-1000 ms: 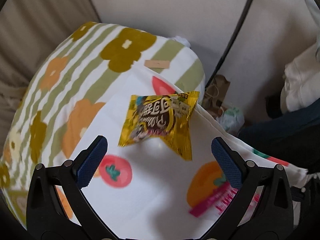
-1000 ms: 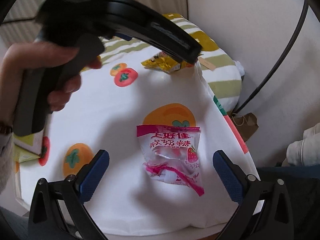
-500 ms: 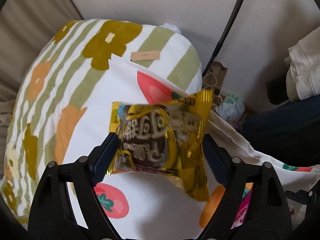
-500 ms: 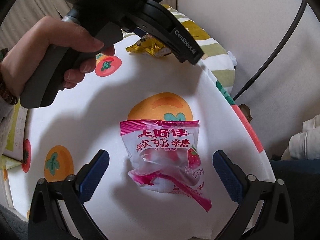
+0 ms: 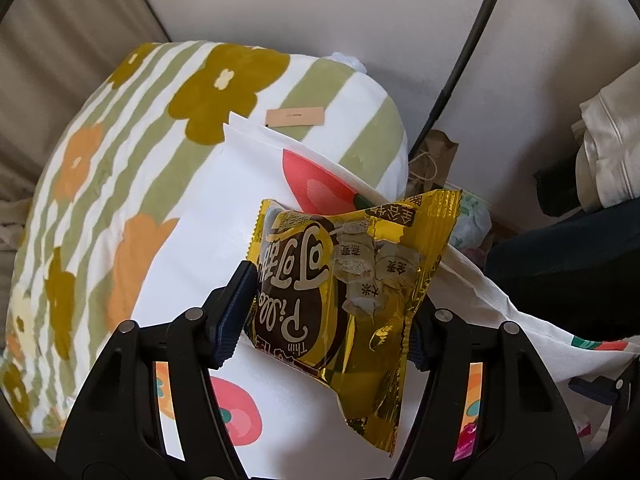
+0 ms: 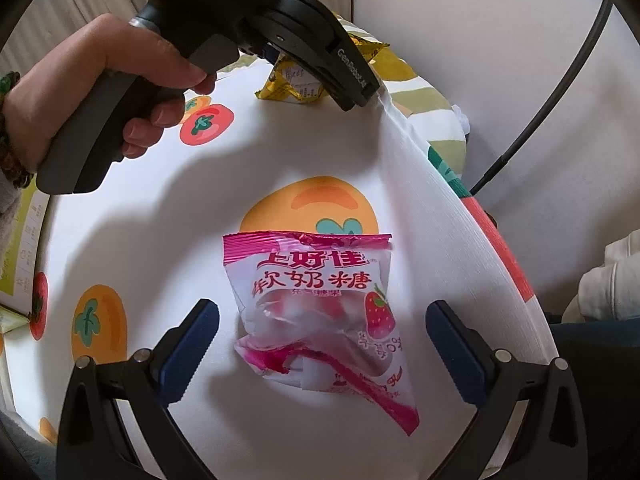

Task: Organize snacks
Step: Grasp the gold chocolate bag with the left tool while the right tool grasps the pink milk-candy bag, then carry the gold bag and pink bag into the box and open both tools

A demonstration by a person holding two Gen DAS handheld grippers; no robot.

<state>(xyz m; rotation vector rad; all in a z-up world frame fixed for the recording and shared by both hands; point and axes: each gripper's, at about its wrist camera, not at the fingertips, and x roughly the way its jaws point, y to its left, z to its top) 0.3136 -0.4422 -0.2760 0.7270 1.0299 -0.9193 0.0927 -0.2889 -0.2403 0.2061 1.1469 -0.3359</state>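
Note:
My left gripper (image 5: 328,320) is shut on a gold and brown snack packet (image 5: 344,280) and holds it lifted above the white fruit-print cloth (image 5: 208,208). The same packet (image 6: 320,76) shows in the right wrist view, held by the left gripper (image 6: 320,60) at the far side. My right gripper (image 6: 320,340) is open, its blue pads on either side of a pink and white strawberry candy bag (image 6: 316,312) that lies on the cloth (image 6: 160,208). The pads do not touch the bag.
A flower-striped cushion (image 5: 120,128) lies under and beyond the cloth. A wall and a black cable (image 5: 460,68) stand behind. A brown paper bag (image 5: 432,160) and white clothing (image 5: 608,144) lie on the right. A printed box (image 6: 24,248) sits at the left edge.
My left gripper closed on the gold packet and lifted it off the cloth. My right gripper moved forward so the pink candy bag now sits between its open fingers.

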